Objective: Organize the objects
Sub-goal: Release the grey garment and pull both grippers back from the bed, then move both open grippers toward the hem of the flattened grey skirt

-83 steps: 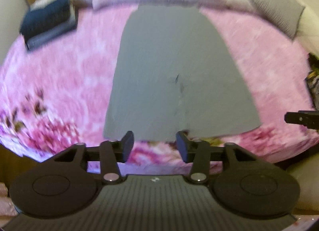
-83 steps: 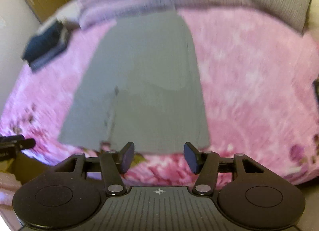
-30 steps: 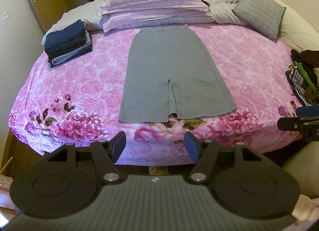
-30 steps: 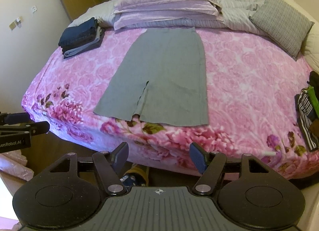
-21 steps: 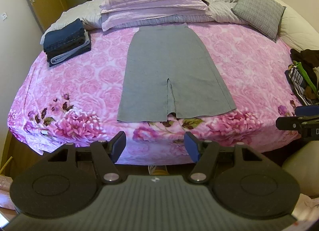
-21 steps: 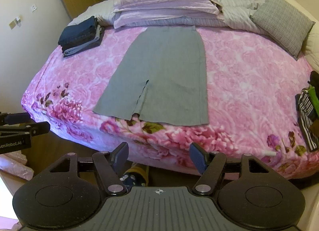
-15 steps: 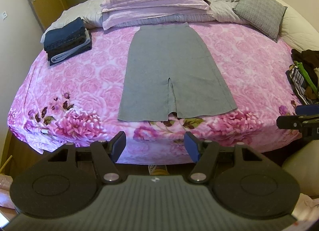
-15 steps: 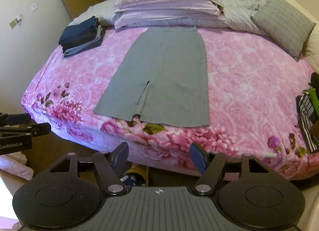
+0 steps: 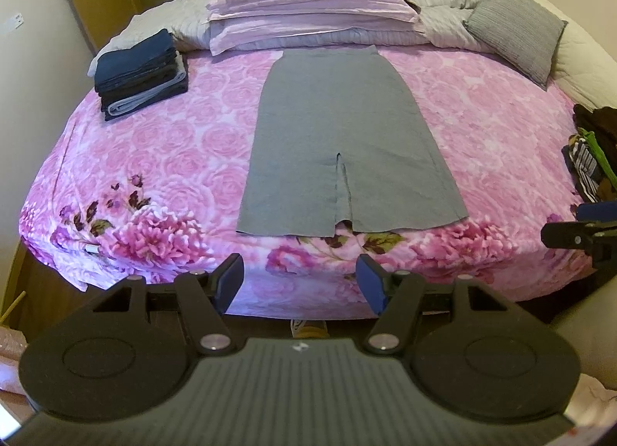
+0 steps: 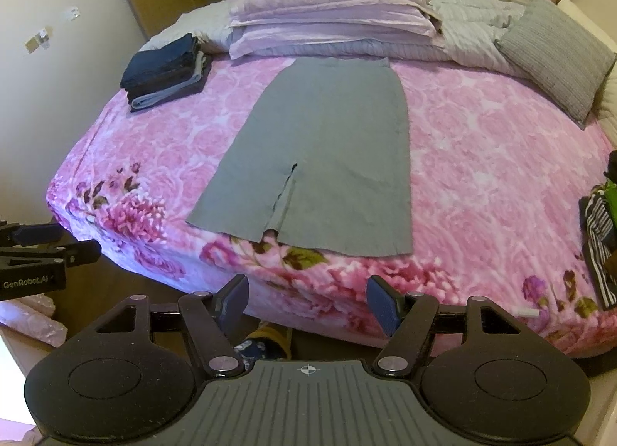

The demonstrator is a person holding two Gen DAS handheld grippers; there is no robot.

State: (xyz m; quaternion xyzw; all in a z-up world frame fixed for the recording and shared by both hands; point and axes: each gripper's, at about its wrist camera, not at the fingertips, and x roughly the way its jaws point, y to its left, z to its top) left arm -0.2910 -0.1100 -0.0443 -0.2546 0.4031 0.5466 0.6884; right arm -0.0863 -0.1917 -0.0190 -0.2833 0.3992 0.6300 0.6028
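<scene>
One long grey skirt (image 9: 343, 145) lies flat and lengthwise down the middle of a bed covered in a pink rose-print blanket (image 9: 154, 160), its slit hem just short of the foot edge and its waistband touching the stacked lilac pillows (image 9: 312, 10) at the head. Near the head-end corner on the left sits a folded pile of dark blue clothes (image 9: 140, 74); a grey ribbed cushion (image 9: 516, 29) leans at the opposite corner, and a heap of striped and dark garments (image 9: 590, 160) rests at the right edge. Off the foot of the bed, the left gripper (image 9: 300, 280) and the right gripper (image 10: 306, 299) hang side by side in the air, jaws parted wide, nothing between them, both clear of the skirt.
</scene>
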